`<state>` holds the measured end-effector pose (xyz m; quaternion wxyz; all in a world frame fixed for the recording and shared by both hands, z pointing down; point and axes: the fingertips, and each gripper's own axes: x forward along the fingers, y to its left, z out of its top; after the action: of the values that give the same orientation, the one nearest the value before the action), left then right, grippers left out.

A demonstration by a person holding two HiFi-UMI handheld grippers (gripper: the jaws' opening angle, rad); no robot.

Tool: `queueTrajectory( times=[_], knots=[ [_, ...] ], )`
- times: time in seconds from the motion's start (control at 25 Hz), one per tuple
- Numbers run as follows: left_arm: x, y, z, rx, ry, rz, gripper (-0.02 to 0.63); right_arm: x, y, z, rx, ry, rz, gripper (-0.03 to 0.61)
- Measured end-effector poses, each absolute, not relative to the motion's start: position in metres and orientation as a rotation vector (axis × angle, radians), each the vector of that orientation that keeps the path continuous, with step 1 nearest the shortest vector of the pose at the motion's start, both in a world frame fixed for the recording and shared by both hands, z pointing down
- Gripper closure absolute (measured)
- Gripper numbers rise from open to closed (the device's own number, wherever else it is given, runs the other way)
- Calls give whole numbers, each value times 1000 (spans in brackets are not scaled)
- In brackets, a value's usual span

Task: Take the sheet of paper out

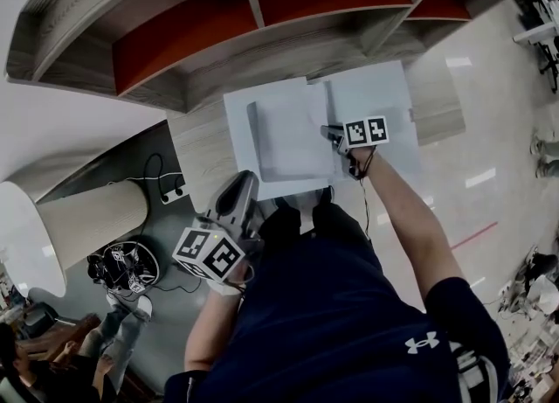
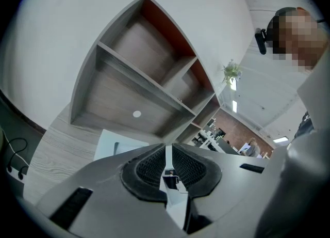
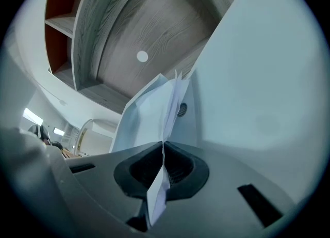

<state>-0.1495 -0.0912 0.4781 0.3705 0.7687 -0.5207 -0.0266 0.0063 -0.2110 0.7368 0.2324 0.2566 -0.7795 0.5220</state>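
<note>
A pale folder (image 1: 384, 104) lies open on the wooden desk (image 1: 203, 152), with a white sheet of paper (image 1: 284, 135) on its left half. My right gripper (image 1: 333, 135) is shut on the sheet's right edge near the fold. In the right gripper view the sheet (image 3: 170, 105) runs thin and upright between the pads of that gripper (image 3: 163, 152), with the folder (image 3: 258, 102) beside it. My left gripper (image 1: 238, 193) is at the folder's near left corner. In the left gripper view its jaws (image 2: 167, 155) are nearly together, with a thin white edge of the folder (image 2: 117, 146) between the pads.
A wooden shelf unit with red back panels (image 1: 262, 8) stands right behind the desk. Left of the desk are a power strip with cables (image 1: 170, 190), a curved pale panel (image 1: 87, 213) and dark gear on the floor (image 1: 122, 266).
</note>
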Motion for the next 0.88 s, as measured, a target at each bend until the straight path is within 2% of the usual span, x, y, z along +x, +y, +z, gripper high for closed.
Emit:
queueTrajectory(
  times=[0.88],
  knots=[
    [-96, -97, 471, 2052, -1247, -70, 565, 90, -215, 697, 875, -2196, 1348, 563]
  ],
)
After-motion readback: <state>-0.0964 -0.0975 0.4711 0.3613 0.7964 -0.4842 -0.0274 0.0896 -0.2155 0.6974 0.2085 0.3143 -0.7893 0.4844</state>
